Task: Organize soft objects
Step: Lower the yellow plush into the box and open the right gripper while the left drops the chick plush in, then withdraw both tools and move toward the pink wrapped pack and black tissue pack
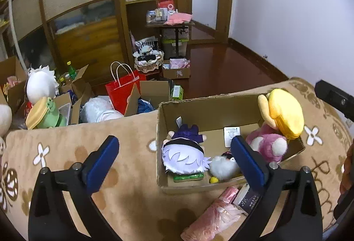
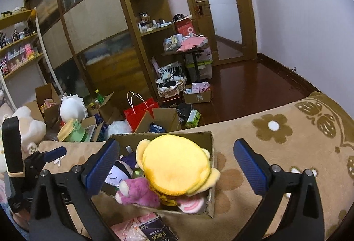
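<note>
An open cardboard box (image 1: 212,106) (image 2: 211,152) sits on a beige flowered blanket (image 1: 124,192). Inside lie a white-haired purple doll (image 1: 184,155), a small white fluffy toy (image 1: 223,166), a pink bear plush (image 1: 268,143) (image 2: 139,192) and a yellow round plush (image 1: 285,112) (image 2: 177,163) leaning at the right end. My left gripper (image 1: 174,161) is open and empty, in front of the box's left part. My right gripper (image 2: 174,165) is open and empty, its fingers either side of the yellow plush, not touching it.
A pink wrapped packet (image 1: 214,216) and a dark booklet (image 2: 154,230) lie in front of the box. Beyond the blanket's edge stand cardboard boxes (image 1: 152,92), a red paper bag (image 1: 120,90), a green frog plush (image 1: 47,114) and a white round plush (image 1: 41,83). Wooden floor lies beyond.
</note>
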The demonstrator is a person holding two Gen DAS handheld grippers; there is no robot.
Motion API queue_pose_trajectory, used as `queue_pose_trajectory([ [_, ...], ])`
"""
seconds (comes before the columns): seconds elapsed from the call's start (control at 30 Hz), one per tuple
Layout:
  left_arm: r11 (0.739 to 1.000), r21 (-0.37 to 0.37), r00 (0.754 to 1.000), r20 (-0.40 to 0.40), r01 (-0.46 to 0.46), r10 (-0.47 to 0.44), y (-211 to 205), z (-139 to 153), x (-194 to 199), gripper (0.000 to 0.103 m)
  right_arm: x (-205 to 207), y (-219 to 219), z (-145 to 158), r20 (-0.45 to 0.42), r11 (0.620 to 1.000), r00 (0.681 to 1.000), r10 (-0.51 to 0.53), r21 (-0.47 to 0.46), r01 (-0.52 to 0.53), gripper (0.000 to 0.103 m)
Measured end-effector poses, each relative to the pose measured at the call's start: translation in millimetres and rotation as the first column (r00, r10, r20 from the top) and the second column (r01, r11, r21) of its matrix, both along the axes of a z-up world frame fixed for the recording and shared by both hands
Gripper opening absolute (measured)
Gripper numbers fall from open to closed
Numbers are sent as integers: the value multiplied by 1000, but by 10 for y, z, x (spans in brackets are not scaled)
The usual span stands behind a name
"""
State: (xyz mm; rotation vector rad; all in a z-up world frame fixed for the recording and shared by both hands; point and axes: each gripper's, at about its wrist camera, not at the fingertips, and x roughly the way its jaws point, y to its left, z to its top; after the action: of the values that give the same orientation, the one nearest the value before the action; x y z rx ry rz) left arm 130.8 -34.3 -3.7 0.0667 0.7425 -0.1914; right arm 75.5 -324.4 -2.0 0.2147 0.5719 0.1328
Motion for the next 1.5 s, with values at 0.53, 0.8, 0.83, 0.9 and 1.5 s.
queue_pose_trajectory([
  [0.53,1000,4,999,-46,18,-18,107,120,-494,101,-546,90,-103,-37,1000,999,12,6,-12,103],
  [0.8,998,49,996,-88,34,-30,77,-12,-698,101,-764,234,-252,-72,999,997,25,-27,-27,103],
  [0.83,998,63,996,-89,30,-24,66,-37,-714,101,-780,250,-274,-78,999,997,27,-30,-30,103],
  [0.9,997,63,994,-103,35,-29,52,-76,-726,101,-817,279,-346,-97,999,995,31,-32,-34,103],
  [1.5,996,71,975,-217,55,-38,7,-410,-623,101,-793,354,-793,-170,998,985,41,-31,-47,103],
])
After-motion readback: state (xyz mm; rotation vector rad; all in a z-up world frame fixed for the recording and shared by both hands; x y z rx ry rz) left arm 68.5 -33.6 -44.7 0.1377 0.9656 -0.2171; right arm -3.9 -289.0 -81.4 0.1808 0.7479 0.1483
